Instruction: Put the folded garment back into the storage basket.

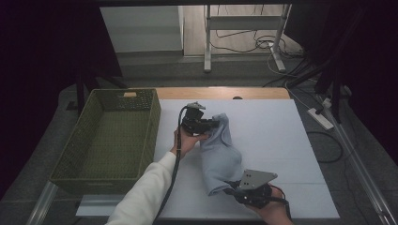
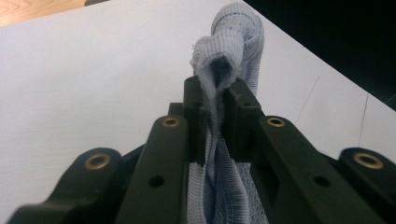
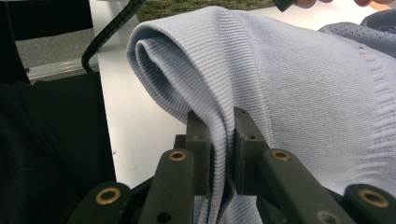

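Cloth: pale blue ribbed knit garment, folded and bunched, stretched between both grippers above the white tabletop.
Left hand-held gripper: clamped on the garment's far end.
Right hand-held gripper: clamped on a folded edge.
Basket: green woven, rectangular, holding nothing, left of tabletop.
Open room: bare tabletop to the right.

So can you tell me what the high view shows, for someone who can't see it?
Two hand-held grippers hold a light blue cloth over a white table: the left gripper at its far end, the right gripper at its near end. A green woven basket sits to the left.
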Demonstrator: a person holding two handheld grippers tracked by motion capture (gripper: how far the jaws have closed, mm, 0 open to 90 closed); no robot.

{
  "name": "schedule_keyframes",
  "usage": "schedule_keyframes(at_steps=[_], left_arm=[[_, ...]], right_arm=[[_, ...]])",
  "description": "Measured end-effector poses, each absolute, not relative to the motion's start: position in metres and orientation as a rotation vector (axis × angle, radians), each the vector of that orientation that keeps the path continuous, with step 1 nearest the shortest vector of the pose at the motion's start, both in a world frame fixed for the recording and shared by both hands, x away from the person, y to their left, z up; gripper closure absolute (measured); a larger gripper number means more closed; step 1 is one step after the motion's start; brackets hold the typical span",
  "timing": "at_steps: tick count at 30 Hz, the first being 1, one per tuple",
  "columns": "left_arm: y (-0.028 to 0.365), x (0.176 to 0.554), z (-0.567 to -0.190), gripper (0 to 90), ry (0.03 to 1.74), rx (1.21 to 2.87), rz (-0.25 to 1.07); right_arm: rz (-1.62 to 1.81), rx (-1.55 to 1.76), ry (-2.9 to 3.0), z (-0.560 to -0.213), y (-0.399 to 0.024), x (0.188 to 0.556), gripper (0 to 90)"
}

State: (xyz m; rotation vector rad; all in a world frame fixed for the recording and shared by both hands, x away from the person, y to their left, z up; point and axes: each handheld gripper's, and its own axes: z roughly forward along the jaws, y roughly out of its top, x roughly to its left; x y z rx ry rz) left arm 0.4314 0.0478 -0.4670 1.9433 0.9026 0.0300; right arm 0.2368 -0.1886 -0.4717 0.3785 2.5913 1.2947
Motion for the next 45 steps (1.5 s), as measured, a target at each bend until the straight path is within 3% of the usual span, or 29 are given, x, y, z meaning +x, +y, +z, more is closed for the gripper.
schedule_keyframes(at_steps=[45], left_arm=[[0.071, 0.412, -0.425, 79.9, 0.897, 1.882, 0.085]], right_arm=[[1.373, 0.379, 2.496, -0.452, -0.18, 0.239, 79.2]])
